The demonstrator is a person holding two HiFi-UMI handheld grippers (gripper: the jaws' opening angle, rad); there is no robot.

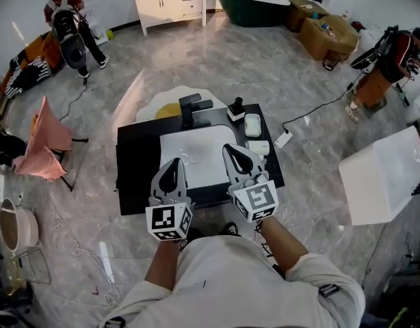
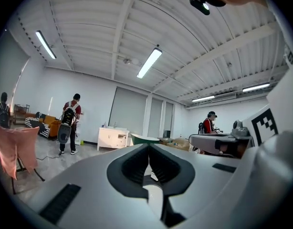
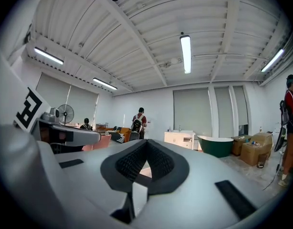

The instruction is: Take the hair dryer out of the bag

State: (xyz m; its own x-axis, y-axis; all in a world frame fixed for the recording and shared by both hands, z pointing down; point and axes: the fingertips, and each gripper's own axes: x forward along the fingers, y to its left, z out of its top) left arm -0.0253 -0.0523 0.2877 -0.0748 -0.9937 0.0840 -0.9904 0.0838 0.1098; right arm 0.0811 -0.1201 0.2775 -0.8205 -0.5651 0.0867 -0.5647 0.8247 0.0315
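Note:
My two grippers hang side by side over the front edge of a black table [image 1: 135,176], both pointing level and away from me. The left gripper [image 1: 174,164] is shut with nothing between its jaws, as the left gripper view [image 2: 148,149] also shows. Its partner, the right gripper [image 1: 234,149], is shut and empty too, its jaws meeting in the right gripper view [image 3: 146,144]. A white basin-like panel [image 1: 196,149] fills the table's middle. Behind it stands a black L-shaped thing [image 1: 193,106]. I cannot make out a bag or say which item is the hair dryer.
Small white items [image 1: 253,124] and a black-and-white one [image 1: 236,109] sit at the table's back right. A power strip [image 1: 284,139] with its cable lies on the floor. A white box [image 1: 384,176] stands right, a pink cloth rack [image 1: 46,142] left. A person [image 1: 66,19] stands far back left.

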